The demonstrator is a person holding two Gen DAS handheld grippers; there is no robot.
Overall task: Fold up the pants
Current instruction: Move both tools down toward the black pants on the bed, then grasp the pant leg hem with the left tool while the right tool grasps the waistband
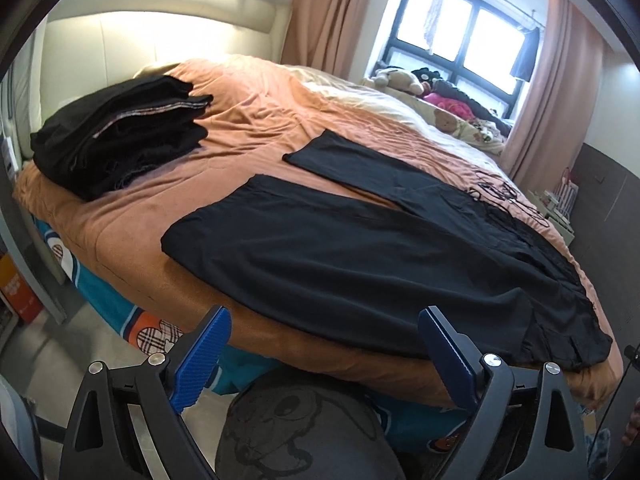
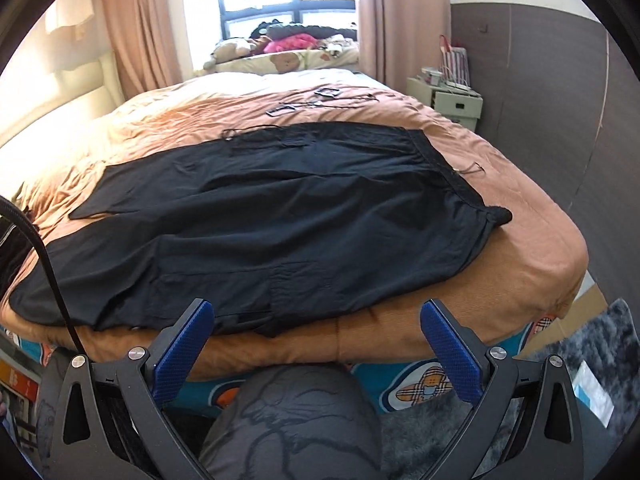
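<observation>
Black pants (image 1: 360,256) lie spread flat on the orange bedspread (image 1: 256,120), both legs reaching left and the waistband off to the right. In the right wrist view the same pants (image 2: 280,220) fill the bed's near half, the waistband (image 2: 452,172) at the right. My left gripper (image 1: 325,356) hovers open just short of the bed's near edge, below the near leg, with nothing between its blue pads (image 1: 200,364). Near the pants' seat, my right gripper (image 2: 318,350) is also open and empty, in front of the bed edge.
A stack of folded black clothes (image 1: 120,136) sits at the bed's far left. Black cords and buckles (image 2: 320,100) lie beyond the waistband. Stuffed toys (image 1: 400,80) crowd the window sill. A person's knee (image 2: 292,420) is below the grippers. A nightstand (image 2: 452,100) stands at right.
</observation>
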